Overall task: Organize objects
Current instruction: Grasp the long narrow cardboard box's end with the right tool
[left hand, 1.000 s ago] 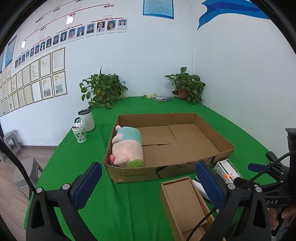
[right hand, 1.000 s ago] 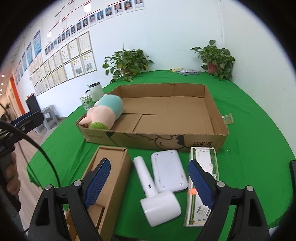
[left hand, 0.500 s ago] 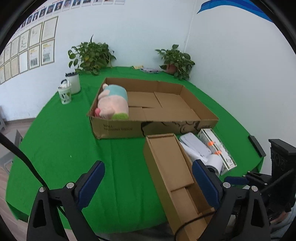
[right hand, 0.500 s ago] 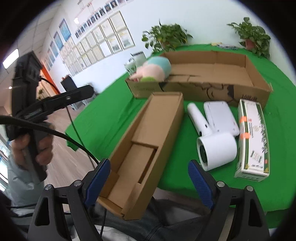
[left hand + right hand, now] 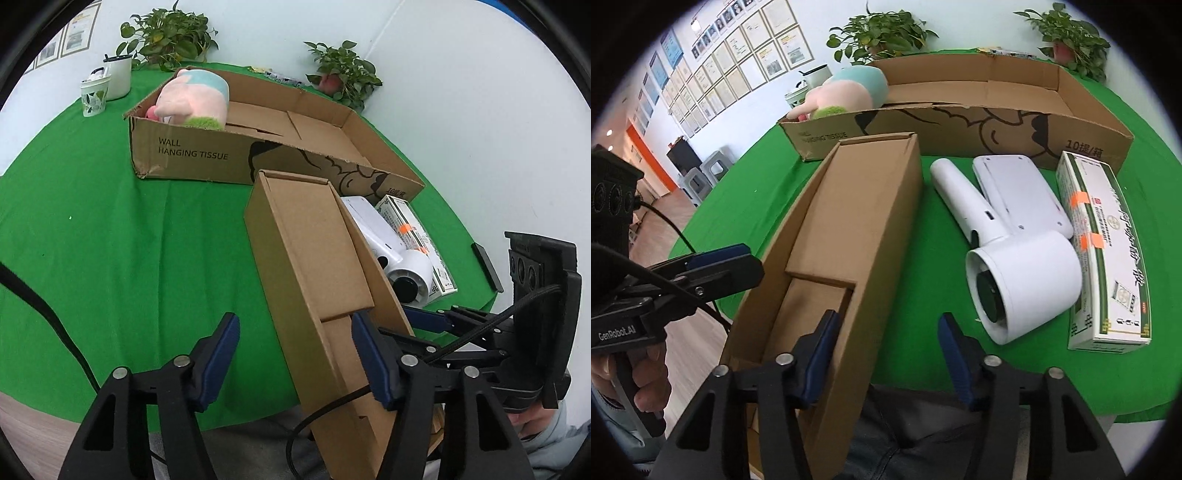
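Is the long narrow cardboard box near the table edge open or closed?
Open. The long narrow box has no lid on top; its bare cardboard floor and a raised inner step show, and nothing lies inside.

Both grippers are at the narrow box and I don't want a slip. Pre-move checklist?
1. Left gripper straddles the narrow box left wall: ok; jaws have just been closing, pads not pressing yet.
2. Right gripper straddles its right wall: ok; jaws likewise closing, no grip yet.
3. Narrow box fully on table: not ok, near end overhangs.
4. Hair dryer apart from narrow box: ok.
5. Free room in big box beside plush toy: ok.
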